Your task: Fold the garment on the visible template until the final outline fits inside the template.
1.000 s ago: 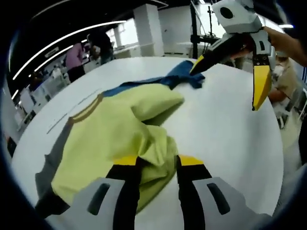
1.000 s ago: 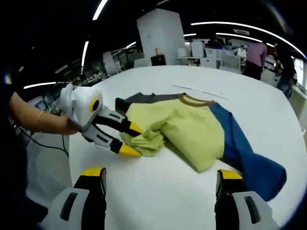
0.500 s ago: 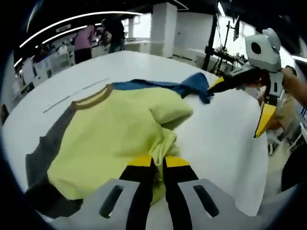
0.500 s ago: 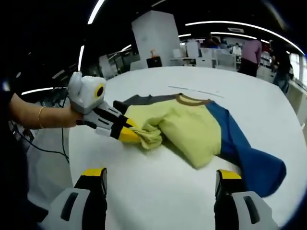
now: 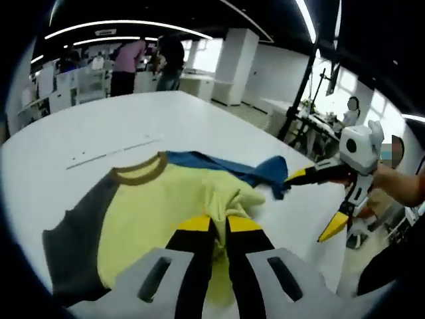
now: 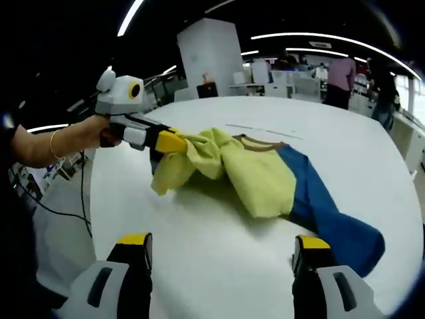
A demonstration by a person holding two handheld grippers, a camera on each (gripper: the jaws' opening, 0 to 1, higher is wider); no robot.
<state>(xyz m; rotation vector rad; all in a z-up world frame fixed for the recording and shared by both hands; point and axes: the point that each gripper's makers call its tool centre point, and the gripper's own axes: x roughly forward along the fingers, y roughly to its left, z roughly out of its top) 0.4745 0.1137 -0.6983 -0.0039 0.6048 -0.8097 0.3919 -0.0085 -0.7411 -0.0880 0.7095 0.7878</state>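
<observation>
Spanning a bright workroom, the white table carries the garment.

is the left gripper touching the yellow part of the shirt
Touching. The right gripper view shows the left gripper shut on a bunch of the shirt, the yellow cloth lifted off the table.

A broad white table carries a single garment, yellow in the body with a blue sleeve and a grey sleeve. Its blue sleeve end lies flat on the tabletop. Beyond the garment's brown collar, thin dark template marks cross the white surface.
</observation>
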